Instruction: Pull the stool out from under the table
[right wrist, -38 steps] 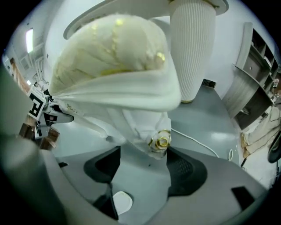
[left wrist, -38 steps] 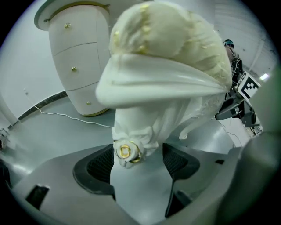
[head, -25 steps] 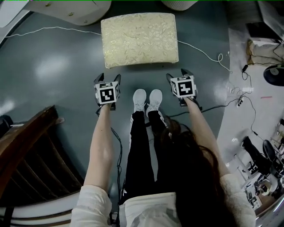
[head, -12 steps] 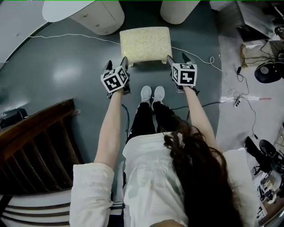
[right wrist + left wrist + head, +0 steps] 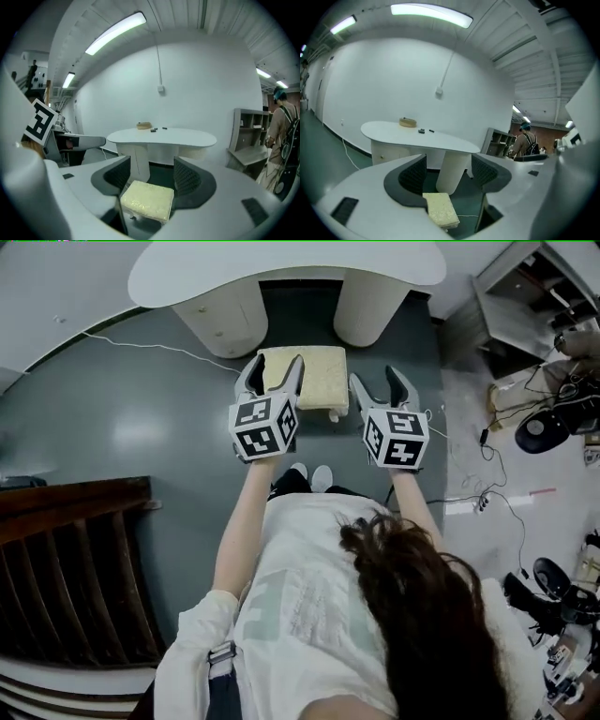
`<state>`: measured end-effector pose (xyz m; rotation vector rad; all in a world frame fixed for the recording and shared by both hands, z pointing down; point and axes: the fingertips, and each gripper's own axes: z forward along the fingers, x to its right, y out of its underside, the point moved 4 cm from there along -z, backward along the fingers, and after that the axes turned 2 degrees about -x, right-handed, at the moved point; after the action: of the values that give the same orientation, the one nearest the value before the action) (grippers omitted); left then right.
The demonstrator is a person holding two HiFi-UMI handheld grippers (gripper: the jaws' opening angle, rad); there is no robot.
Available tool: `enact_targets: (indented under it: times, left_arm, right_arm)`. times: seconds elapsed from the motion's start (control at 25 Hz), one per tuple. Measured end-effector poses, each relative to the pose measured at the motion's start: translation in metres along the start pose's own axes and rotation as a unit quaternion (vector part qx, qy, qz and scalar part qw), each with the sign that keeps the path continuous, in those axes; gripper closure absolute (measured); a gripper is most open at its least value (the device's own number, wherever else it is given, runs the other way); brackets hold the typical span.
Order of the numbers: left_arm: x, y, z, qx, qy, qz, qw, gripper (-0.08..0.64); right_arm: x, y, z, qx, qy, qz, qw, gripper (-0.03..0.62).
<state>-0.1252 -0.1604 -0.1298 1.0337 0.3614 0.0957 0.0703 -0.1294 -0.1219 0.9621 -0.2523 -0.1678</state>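
The cream cushioned stool (image 5: 314,381) stands on the grey floor just in front of the white table (image 5: 281,268), clear of its two legs. In the head view my left gripper (image 5: 275,371) is held up over the stool's left edge, open and empty. My right gripper (image 5: 375,385) hangs just right of the stool, also open and empty. The left gripper view has the stool (image 5: 440,211) low between the open jaws of the left gripper (image 5: 449,171), with the table (image 5: 417,136) behind. From the right gripper (image 5: 151,173) the stool (image 5: 147,200) also lies below, apart from the pads.
The table's white legs (image 5: 220,320) stand behind the stool. A white cable (image 5: 141,341) runs over the floor at left. A dark wooden railing (image 5: 66,568) fills the lower left. Cables and gear (image 5: 487,493) lie at right, near a shelf (image 5: 525,287). A person (image 5: 281,136) stands far right.
The view has risen and pulled back: the stool looks smaller and the table has come into sight. Both grippers have lifted from floor level beside the stool, still open.
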Motion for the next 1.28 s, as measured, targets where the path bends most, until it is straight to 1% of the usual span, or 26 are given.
enact_targets:
  times: [0.04,0.08,0.12,0.16,0.2,0.24,0.28,0.44,0.64,0.88,1.28]
  left_arm:
    - [0.006,-0.009,-0.004,0.006,0.001,0.023,0.9997,0.245]
    - [0.011,-0.018,-0.008,0.014,0.000,0.047,0.9988,0.280]
    - [0.015,-0.026,-0.012,0.022,-0.002,0.070,0.9973,0.327]
    - [0.019,-0.032,-0.017,0.031,-0.003,0.087,0.9957,0.394]
    - [0.021,-0.038,-0.022,0.040,-0.005,0.098,0.9943,0.464]
    - [0.022,-0.041,-0.027,0.048,-0.005,0.103,0.9935,0.495]
    - [0.024,-0.044,-0.031,0.054,-0.005,0.103,0.9932,0.509]
    - [0.029,-0.054,-0.039,0.071,-0.008,0.105,0.9920,0.523]
    - [0.039,-0.061,-0.042,0.082,-0.006,0.114,0.9901,0.532]
    - [0.048,-0.058,-0.041,0.082,0.002,0.110,0.9905,0.532]
    - [0.044,-0.057,-0.039,0.081,-0.002,0.107,0.9910,0.532]
  right_arm:
    - [-0.002,-0.011,-0.004,0.020,0.002,-0.007,1.000,0.305]
    - [-0.004,-0.023,-0.008,0.041,0.006,-0.010,0.999,0.361]
    - [-0.005,-0.034,-0.012,0.063,0.010,-0.012,0.998,0.414]
    - [-0.007,-0.044,-0.016,0.083,0.012,-0.014,0.996,0.477]
    - [-0.010,-0.051,-0.020,0.098,0.013,-0.017,0.995,0.525]
    - [-0.012,-0.057,-0.022,0.110,0.011,-0.021,0.994,0.531]
    - [-0.014,-0.061,-0.024,0.117,0.010,-0.023,0.993,0.538]
    - [-0.016,-0.068,-0.029,0.134,0.002,-0.027,0.991,0.549]
    - [-0.012,-0.078,-0.040,0.157,0.002,-0.028,0.987,0.554]
    - [-0.006,-0.072,-0.042,0.152,0.001,-0.024,0.988,0.554]
    - [-0.002,-0.061,-0.042,0.145,0.001,-0.021,0.989,0.557]
